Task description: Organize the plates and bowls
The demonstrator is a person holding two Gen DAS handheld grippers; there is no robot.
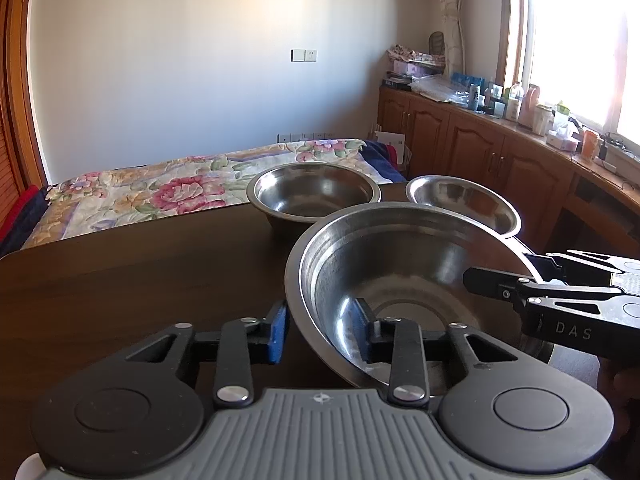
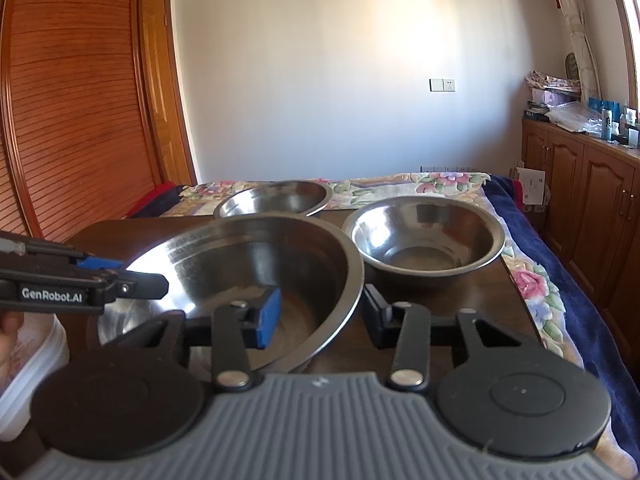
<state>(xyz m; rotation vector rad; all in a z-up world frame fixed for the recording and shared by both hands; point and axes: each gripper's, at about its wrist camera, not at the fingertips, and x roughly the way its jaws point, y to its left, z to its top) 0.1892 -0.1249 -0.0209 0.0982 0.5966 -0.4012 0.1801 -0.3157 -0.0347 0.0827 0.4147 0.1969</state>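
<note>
Three steel bowls stand on a dark wooden table [image 1: 140, 280]. The largest bowl [image 1: 400, 264] [image 2: 248, 264] is nearest and sits tilted. My left gripper [image 1: 322, 332] is open and straddles its near rim, one blue pad outside and one inside. My right gripper [image 2: 320, 316] is open too and straddles the opposite rim, with its blue pad [image 2: 268, 316] inside the bowl. Each gripper shows from the side in the other view. Two smaller bowls [image 1: 312, 196] [image 1: 464, 200] stand behind it, apart from each other.
A bed with a floral cover [image 1: 160, 192] lies just past the table's far edge. Wooden cabinets [image 1: 480, 152] with a cluttered top run along the right under a bright window. A louvred wooden door [image 2: 72, 120] is at the left. A hand [image 2: 8, 328] holds the left gripper.
</note>
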